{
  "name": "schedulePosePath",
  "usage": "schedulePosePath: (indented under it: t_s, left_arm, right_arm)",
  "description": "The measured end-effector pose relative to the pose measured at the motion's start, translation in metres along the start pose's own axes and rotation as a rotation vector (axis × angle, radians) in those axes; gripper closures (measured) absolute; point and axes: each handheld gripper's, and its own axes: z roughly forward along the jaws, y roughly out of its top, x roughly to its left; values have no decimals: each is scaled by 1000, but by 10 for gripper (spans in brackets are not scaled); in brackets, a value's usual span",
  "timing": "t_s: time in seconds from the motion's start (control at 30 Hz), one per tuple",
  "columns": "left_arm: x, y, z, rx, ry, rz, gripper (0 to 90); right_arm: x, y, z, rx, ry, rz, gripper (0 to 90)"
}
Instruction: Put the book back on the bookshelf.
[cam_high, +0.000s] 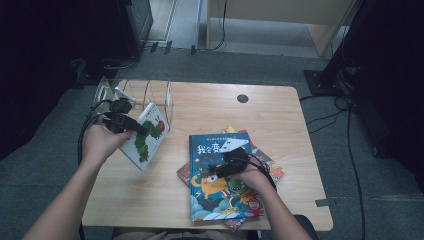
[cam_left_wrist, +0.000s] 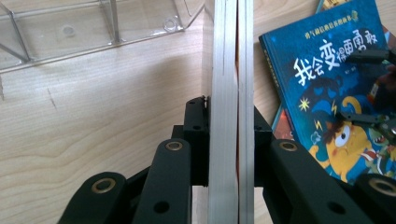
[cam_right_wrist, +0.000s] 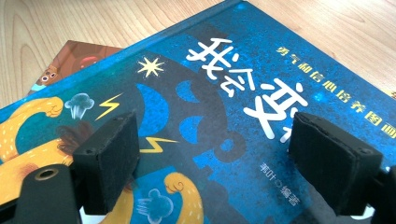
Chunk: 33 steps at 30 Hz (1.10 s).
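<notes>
White picture book (cam_high: 145, 136) is being pinched edge-on by the left gripper (cam_left_wrist: 230, 105), readying it for the clear rack (cam_high: 131, 92) just beyond; right gripper (cam_right_wrist: 212, 154) is hovering spread above the blue book (cam_right_wrist: 224, 112).

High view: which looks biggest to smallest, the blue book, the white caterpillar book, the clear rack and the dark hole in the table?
1. Blue book
2. Clear rack and white caterpillar book: they look alike, and the book is tilted, so unranked
3. Dark hole

The left gripper (cam_high: 131, 126) clamps a white picture book (cam_high: 148, 136) tilted on edge, just in front of the clear rack (cam_high: 150, 92). Beneath the right gripper (cam_high: 220, 171) lies the blue book (cam_high: 212, 195), topping a stack.
</notes>
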Motion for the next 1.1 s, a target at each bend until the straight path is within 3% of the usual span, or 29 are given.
schedulePosePath:
  t_s: [0.27,0.57,1.1]
  left_arm:
    - [4,9,11,12,46,-28,773]
    - [7,16,21,-7,87,-53,773]
    - [4,32,38,-54,102,-87,772]
  right_arm:
    - [0,0,0,-1,0,-2,162]
    - [0,0,0,-1,0,-1,162]
    - [0,0,0,-1,-3,1,162]
